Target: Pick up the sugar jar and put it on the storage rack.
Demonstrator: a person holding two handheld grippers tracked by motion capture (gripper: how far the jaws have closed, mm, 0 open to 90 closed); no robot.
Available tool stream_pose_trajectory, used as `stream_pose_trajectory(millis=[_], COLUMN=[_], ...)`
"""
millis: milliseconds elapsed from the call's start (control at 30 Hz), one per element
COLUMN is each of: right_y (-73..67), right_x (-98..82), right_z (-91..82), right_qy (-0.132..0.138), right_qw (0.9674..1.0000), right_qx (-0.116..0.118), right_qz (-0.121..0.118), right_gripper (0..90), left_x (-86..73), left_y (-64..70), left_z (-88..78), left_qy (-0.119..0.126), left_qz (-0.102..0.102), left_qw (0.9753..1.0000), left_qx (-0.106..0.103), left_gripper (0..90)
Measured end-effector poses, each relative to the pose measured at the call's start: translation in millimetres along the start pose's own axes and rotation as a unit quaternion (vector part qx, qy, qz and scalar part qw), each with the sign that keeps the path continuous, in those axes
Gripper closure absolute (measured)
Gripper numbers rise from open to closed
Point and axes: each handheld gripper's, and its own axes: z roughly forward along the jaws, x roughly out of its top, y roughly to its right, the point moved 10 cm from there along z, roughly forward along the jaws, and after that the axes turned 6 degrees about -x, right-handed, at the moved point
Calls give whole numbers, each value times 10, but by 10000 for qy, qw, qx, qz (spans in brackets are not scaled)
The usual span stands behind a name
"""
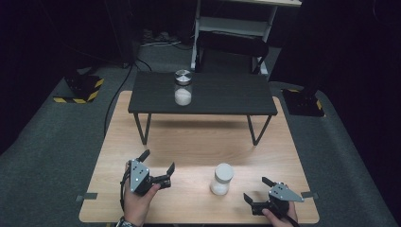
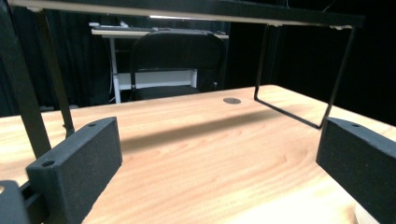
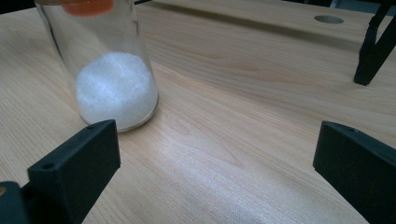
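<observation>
Two jars stand in this scene. The near jar (image 1: 221, 179) is on the wooden table (image 1: 198, 142), upright, with white powder in the bottom part and a pale lid on top. It stands between the two grippers, closer to the right one. The far jar (image 1: 183, 88) is well apart from them, on the small black shelf (image 1: 203, 94) that stands on thin legs at the back of the table; it has a metal lid and also white powder inside.

The right gripper (image 1: 259, 193) is held low at the front edge of the table, just to the right of the near jar. Its jaws are spread wide and hold nothing. In the right gripper view the near jar (image 3: 109, 65) stands just beyond the left jaw, outside the gap and not between the jaws; I cannot tell if the jaw touches the glass.

The left gripper (image 1: 157, 163) is on the left side, near the jar but apart from it. Its jaws are also spread wide and empty. The left gripper view looks along the bare wood under the black shelf (image 2: 187, 9).
</observation>
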Motion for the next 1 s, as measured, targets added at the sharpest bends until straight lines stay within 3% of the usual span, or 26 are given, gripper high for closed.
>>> stream_pose_trajectory(millis=[300,367,433,600,700,1000], right_y=[-26,-25,-22,-16,-21,-31], right_x=[3,-1,-1,-4,-4,2], right_z=[-1,-7,-6,-10,-12,-6], right_qy=[-12,7,2,13,3,-27], right_qw=[9999,10000,10000,10000,10000,9999], right_qx=[-29,-40,-37,-45,-64,-67], right_qz=[-101,-60,-48,-28,-25,-89], right_gripper=[2,2,2,2,2,2], left_x=[-224,-295,-321,-415,-428,-424], left_y=[43,38,35,37,48,92], left_z=[-104,-119,-121,-131,-139,-146], left_qy=[-313,-468,-516,-694,-722,-949], left_qz=[-18,-171,-178,-33,-32,227], left_qw=[9994,9988,9985,9976,9974,9952], left_qx=[-132,-41,-40,-49,-19,-76], left_gripper=[6,6,6,6,6,6])
